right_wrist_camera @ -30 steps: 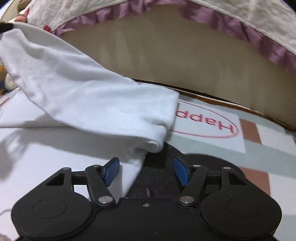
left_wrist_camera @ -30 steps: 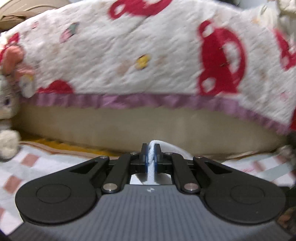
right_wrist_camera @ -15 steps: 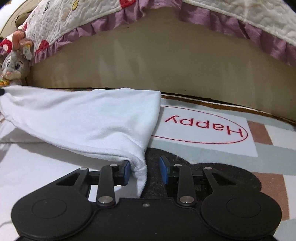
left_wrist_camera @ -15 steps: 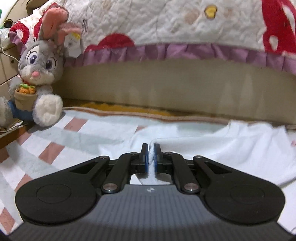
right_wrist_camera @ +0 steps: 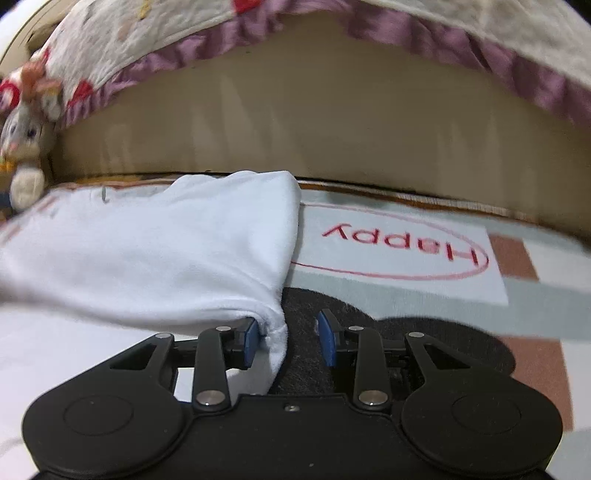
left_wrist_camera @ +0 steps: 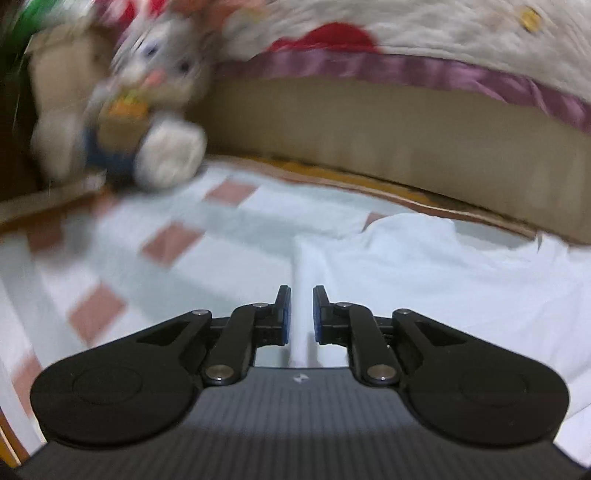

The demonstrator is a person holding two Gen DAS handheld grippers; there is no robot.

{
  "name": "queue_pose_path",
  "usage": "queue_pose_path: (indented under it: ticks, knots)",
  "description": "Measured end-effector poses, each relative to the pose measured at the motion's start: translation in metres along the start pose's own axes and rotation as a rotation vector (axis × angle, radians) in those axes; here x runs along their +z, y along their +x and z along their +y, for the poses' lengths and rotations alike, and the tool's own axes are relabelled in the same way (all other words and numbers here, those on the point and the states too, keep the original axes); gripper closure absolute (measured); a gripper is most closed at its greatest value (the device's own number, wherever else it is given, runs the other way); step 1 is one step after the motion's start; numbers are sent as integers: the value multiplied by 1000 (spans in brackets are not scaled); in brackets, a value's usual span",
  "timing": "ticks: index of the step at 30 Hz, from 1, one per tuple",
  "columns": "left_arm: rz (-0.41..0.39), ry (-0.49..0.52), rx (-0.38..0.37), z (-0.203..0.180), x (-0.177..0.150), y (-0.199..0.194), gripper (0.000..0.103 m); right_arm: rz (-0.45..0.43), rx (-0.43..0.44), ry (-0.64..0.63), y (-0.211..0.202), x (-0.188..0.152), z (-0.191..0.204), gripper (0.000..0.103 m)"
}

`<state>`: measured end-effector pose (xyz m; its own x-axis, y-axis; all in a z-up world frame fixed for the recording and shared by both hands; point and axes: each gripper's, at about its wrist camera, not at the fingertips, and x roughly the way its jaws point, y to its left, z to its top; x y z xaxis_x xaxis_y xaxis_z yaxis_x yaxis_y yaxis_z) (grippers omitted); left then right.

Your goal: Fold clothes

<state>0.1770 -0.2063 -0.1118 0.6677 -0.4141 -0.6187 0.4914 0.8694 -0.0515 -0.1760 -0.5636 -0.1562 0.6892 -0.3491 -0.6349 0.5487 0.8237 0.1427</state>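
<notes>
While its jaws are opening, the left hand-held gripper has a thin ridge of the white garment running up between its blue pads, with a sliver of space on either side, so the cloth is no longer pinched. From that ridge the garment spreads away toward 2 o'clock in the left wrist view, lying rumpled on the checked mat of pale and reddish squares. At 10 o'clock, blurred, a grey plush rabbit sits at the mat's far corner. Across the top, from 12 to 3 o'clock, a beige bed side runs under a quilt with a purple frill.

The right hand-held gripper is also opening, its jaws part spread. A folded corner of the same garment hangs just inside the left pad, touching or nearly touching it, while the right pad stands clear over dark mat; the cloth is not clamped. The doubled-over garment stretches off toward 9 and 10 o'clock, lying on the mat. At 1 o'clock in the right wrist view a white patch on the mat bears a red oval and the word "Happy", upside down. The rabbit appears small at 9 to 10 o'clock, beside the bed side.
</notes>
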Motion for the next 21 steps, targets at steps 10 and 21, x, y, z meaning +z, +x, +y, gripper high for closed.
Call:
queue_pose_path:
  ticks: [10,21]
  knots:
    - [107,-158,-304,27,-61,-16,64,102,55,117,-20,18,4,43]
    - [113,-62,-418,-13,-70,2,97,99,169,264,-5,80,26,41]
